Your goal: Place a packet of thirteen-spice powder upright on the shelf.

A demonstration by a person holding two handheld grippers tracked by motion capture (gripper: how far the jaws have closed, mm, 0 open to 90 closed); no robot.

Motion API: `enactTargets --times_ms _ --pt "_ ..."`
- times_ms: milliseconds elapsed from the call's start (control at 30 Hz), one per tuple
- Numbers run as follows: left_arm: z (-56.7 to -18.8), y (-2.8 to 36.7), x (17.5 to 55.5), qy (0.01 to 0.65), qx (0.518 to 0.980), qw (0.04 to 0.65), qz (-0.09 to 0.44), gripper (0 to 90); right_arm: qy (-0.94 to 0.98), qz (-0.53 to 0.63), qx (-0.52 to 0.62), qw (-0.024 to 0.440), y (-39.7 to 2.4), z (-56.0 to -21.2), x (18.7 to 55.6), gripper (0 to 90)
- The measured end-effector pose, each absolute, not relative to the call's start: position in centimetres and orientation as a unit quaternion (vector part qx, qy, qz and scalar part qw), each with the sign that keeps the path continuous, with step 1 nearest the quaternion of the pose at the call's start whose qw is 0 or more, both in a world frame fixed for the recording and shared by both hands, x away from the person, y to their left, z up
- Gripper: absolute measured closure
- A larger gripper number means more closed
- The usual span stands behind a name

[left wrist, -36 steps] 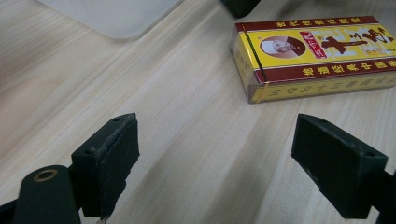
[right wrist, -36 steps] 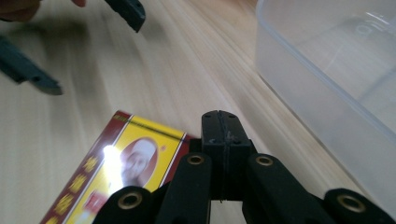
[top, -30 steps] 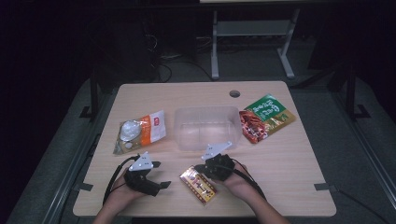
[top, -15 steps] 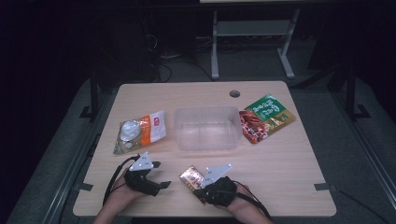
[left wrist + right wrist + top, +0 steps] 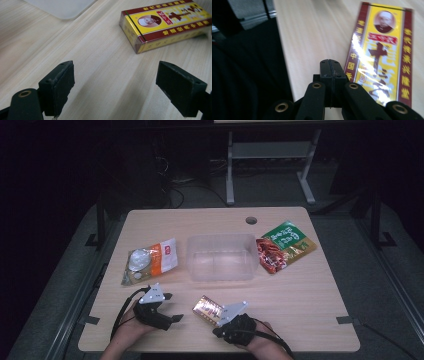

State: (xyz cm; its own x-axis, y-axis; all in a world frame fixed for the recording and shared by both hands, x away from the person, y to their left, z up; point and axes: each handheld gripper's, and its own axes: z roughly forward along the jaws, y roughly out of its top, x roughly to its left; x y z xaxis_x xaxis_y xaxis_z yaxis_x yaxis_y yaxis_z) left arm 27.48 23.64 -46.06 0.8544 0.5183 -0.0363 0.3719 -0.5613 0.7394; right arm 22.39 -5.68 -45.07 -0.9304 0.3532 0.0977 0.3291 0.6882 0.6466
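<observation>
Dark room, wooden desk (image 5: 300, 290). Box (image 5: 382, 57) looks light, stiff, slick-wrapped; I'd pinch its long edges. Right hand-held gripper (image 5: 331, 65) pressed together, left hand-held gripper (image 5: 122, 87) spread.

Yellow box (image 5: 165, 22) with dark red borders, black hand-held grippers.

A lab or recording studio is suggested. A pale wooden surface (image 5: 300, 295) with a cable hole (image 5: 251, 220) is set in a darkened room on grey carpet (image 5: 390, 285). Well beyond the hand-held grippers, loose cables (image 5: 185, 185) and a metal stand (image 5: 270, 165) are seen on the floor.
</observation>
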Motion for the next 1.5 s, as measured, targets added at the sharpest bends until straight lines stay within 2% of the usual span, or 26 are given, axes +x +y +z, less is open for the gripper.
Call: enactTargets --times_ms 133,333,400,467,500,533,567,667,700,800,933,1133,1500 --pt "-46.1 23.5 27.3 0.260 0.874 0.400 0.090 14.6 0.923 0.329 0.195 0.041 -6.9 -45.4 23.5 89.9" --pt "-46.1 23.4 27.3 0.261 0.874 0.400 0.087 14.6 0.917 0.350 0.192 0.023 -8.2 -45.0 24.6 86.2" --pt "-46.1 23.4 27.3 0.260 0.874 0.401 0.086 14.6 0.913 0.363 0.186 0.017 -8.8 -44.5 24.9 79.7" --pt "-46.1 23.4 27.3 0.258 0.875 0.400 0.085 14.6 0.904 0.376 0.203 0.016 -9.9 -43.8 25.4 67.9" --pt "-46.1 23.4 27.3 0.258 0.875 0.400 0.085 14.6 0.904 0.376 0.203 0.016 -9.9 -43.8 25.4 67.9" --pt "-46.1 23.3 27.3 0.257 0.876 0.399 0.085 14.6 0.899 0.383 0.208 0.027 -10.8 -43.5 26.0 60.4" --pt "-46.1 23.3 27.3 0.257 0.876 0.399 0.085 14.6 0.899 0.383 0.208 0.027 -10.8 -43.5 26.0 60.4" --pt "-46.1 23.2 27.3 0.253 0.878 0.397 0.083 14.6 0.895 0.386 0.222 0.041 -11.7 -43.5 26.8 44.0" --pt "-46.1 23.1 27.2 0.252 0.877 0.400 0.083 14.6 0.892 0.387 0.229 0.055 -11.8 -43.9 27.1 34.7" --pt "-46.1 23.0 27.2 0.248 0.880 0.397 0.082 14.6 0.892 0.387 0.229 0.054 -11.5 -44.3 27.3 27.4" --pt "-46.0 22.9 27.2 0.247 0.879 0.400 0.080 14.5 0.895 0.379 0.227 0.051 -10.5 -44.8 27.4 22.7" --pt "-46.0 22.9 27.1 0.243 0.880 0.401 0.079 14.5 0.905 0.364 0.214 0.046 -9.3 -45.7 27.9 20.7" --pt "-46.0 22.8 27.0 0.240 0.880 0.404 0.074 14.5 0.912 0.350 0.207 0.053 -8.6 -46.5 28.0 23.5"
